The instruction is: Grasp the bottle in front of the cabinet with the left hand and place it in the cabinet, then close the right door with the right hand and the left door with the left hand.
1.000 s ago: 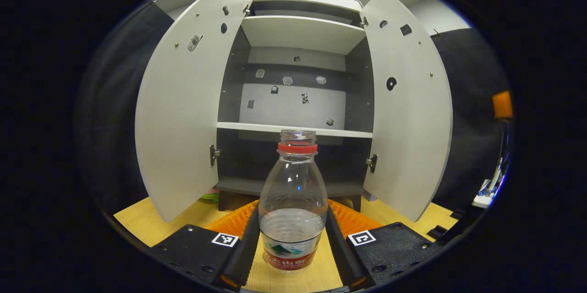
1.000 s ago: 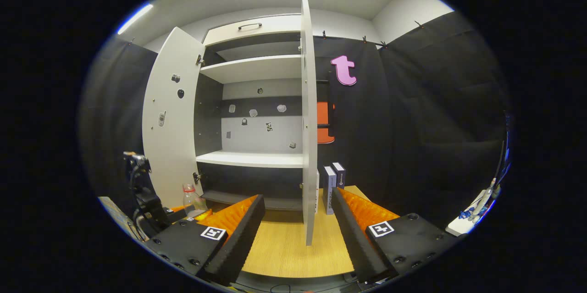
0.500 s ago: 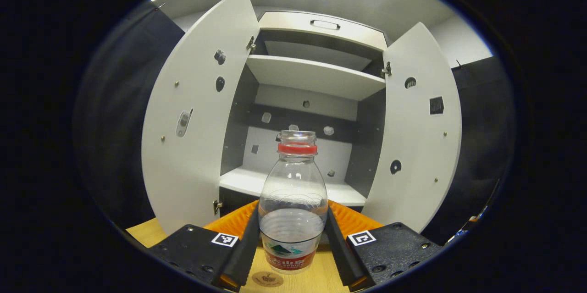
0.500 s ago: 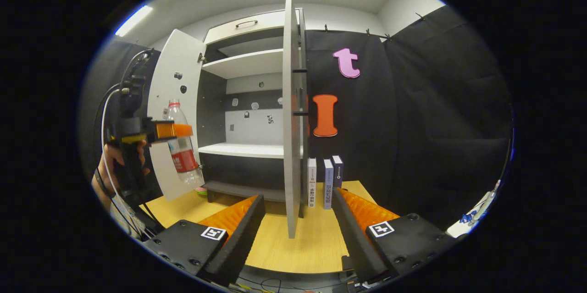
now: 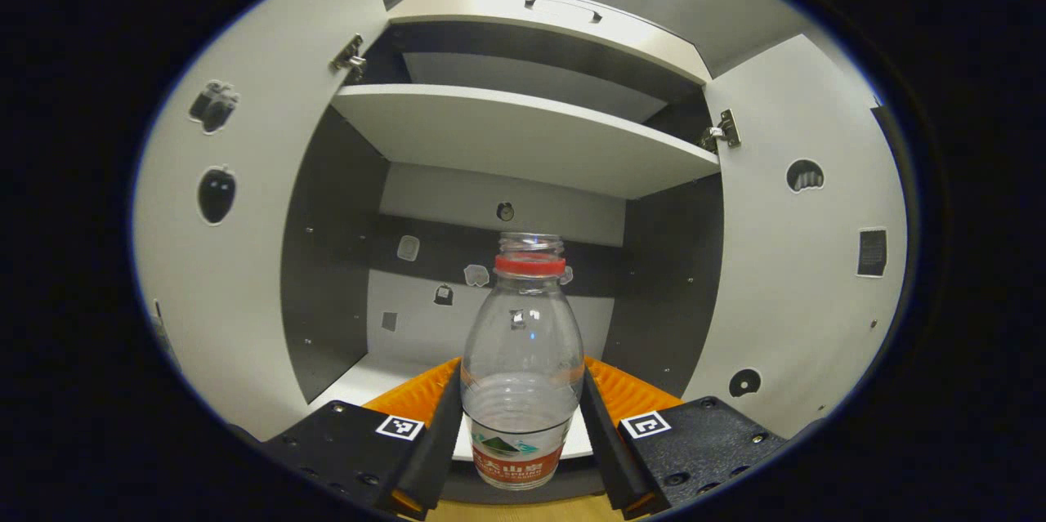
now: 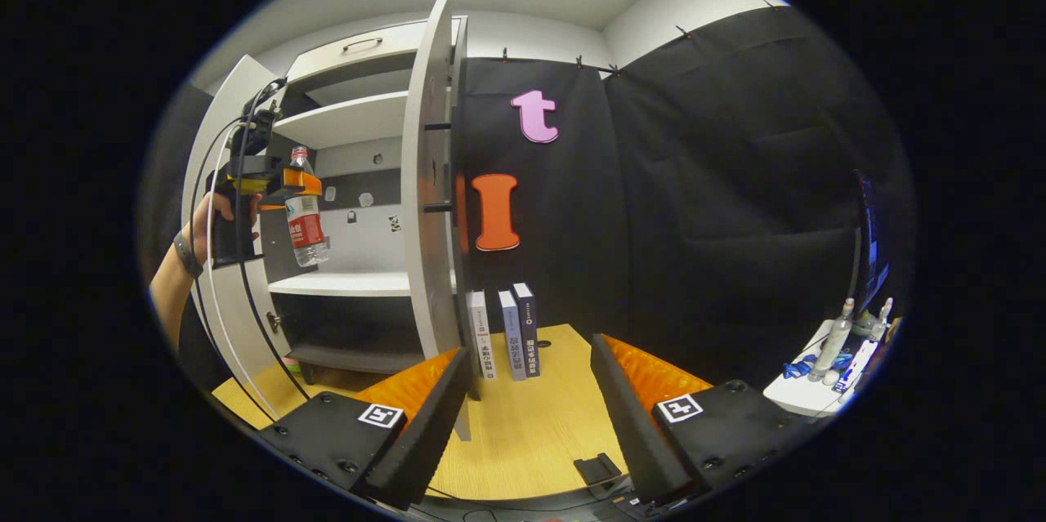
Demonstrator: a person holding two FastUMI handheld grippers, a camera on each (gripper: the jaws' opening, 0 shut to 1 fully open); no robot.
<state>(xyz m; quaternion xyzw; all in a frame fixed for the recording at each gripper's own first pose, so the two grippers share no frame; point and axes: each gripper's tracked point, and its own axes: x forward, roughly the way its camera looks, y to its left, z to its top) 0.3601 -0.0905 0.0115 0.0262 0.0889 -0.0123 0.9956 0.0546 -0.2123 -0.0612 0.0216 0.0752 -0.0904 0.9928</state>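
Left gripper view, at 9 o'clock: left door (image 5: 237, 277) swung wide open, small stickers on its inner face. At centre, toward 6 o'clock: left gripper (image 5: 520, 424) clamped on the bottle (image 5: 521, 359), both fingers pressed against its lower sides; bottle upright, capless, a red ring at the neck, a little water inside, held in the cabinet (image 5: 523, 138) mouth above the front edge of the middle shelf (image 5: 368, 371). At 3 o'clock: right door (image 5: 809, 277), open too.

Right gripper view, at 9 o'clock: a hand (image 6: 214, 216) holding the left gripper (image 6: 296, 183) with the bottle (image 6: 306, 216) above the middle shelf (image 6: 343, 283). Just left of centre: right door (image 6: 426, 203) seen nearly edge-on, standing open. Toward 6 o'clock: three books (image 6: 505, 332) upright on the wooden table (image 6: 523, 440); right gripper (image 6: 527, 412) spread wide, nothing between its fingers.
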